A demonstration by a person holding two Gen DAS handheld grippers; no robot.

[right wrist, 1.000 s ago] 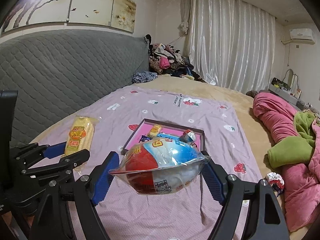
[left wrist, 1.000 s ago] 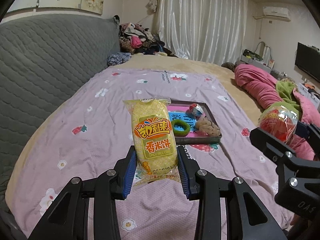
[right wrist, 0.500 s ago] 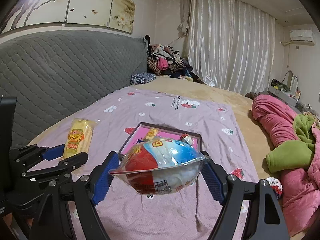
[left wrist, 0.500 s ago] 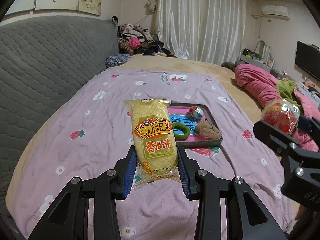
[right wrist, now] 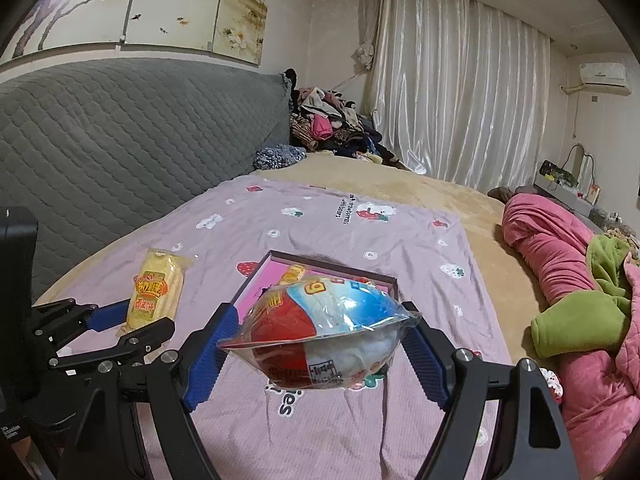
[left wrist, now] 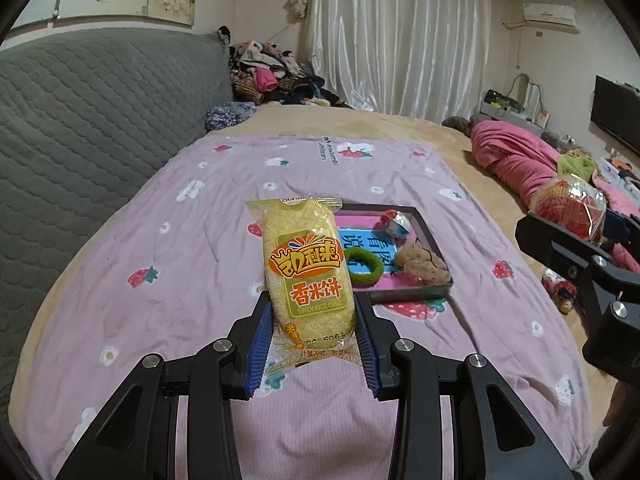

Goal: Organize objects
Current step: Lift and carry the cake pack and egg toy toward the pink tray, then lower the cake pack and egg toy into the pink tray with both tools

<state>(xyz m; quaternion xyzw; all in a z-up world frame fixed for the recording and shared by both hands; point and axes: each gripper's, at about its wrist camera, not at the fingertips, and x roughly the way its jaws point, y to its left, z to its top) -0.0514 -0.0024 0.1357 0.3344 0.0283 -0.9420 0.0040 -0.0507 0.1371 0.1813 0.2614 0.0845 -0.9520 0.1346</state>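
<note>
The left claw [left wrist: 312,344] is closed on the lower end of a rice cracker packet [left wrist: 307,276], a long yellow wrapper with an orange banner and a green label reading "SPICY RICE CAKE", standing upright between the blue pads and held above the lilac strawberry-print blanket [left wrist: 160,264]. The right claw [right wrist: 316,344] is spread wider and grips a rounded snack bag [right wrist: 320,332] across its 2 ends; the bag is clear-wrapped, red, blue and white, lying level between the pads, also off the bed. Ahead of both sits a shallow dark-rimmed tray [left wrist: 434,240] with a pink and blue printed floor. The left wrist view shows its contents: a green hair ring [left wrist: 363,267], a tan fuzzy toy [left wrist: 424,262] touching the right wall, and a small foil-wrapped sweet [left wrist: 396,222] near the far corner. In the right wrist view the snack bag hides most of the tray, leaving its far rim and a yellow packet edge visible. That view alone shows the left claw from the side, and a green garment [right wrist: 588,316] on the pink quilt [right wrist: 552,248].
</note>
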